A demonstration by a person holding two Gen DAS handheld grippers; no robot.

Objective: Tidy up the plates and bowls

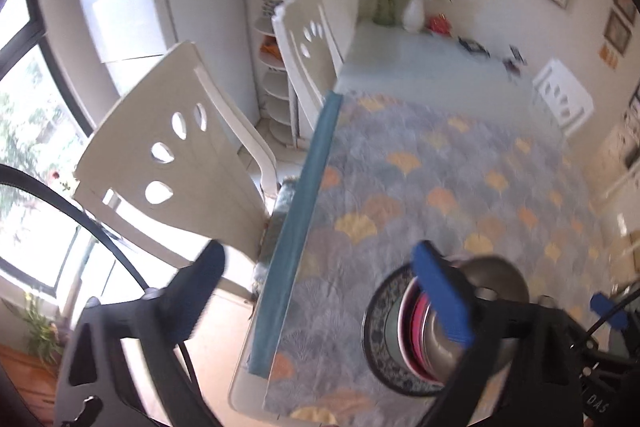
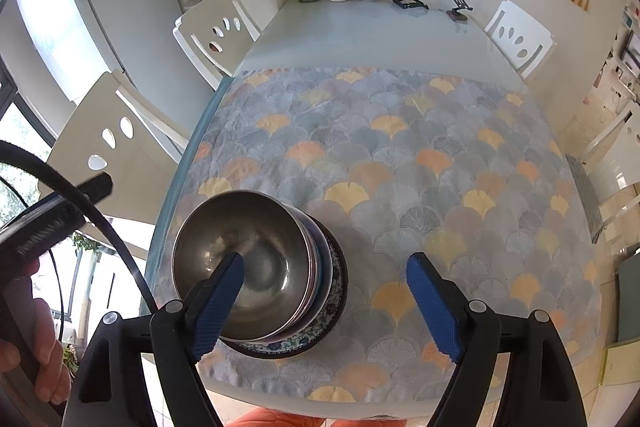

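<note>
right wrist view: both jaws released, steel bowl (image 2: 256, 263) nested on plate stack (image 2: 320, 323); lift your right gripper (image 2: 324, 311) straight, avoid nudging the rim.

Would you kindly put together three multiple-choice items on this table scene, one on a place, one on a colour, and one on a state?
1. Where on the tablecloth does the stack of dishes sit?
A. near its left edge, close to the camera
B. at the far end by the vases
C. on a chair

2. What colour are the pads on the right tongs?
A. red
B. blue
C. white

3. How does the steel bowl stand?
A. upside down beside the stack
B. upright on top of the stack, empty
C. lifted clear of the stack by the tongs

Answers:
1. A, the stack lies by the cloth's left border in the right wrist view.
2. B, both pads are blue.
3. B, its empty hollow faces up, above the patterned plate, and the jaws stand apart, not pressing it.
</note>
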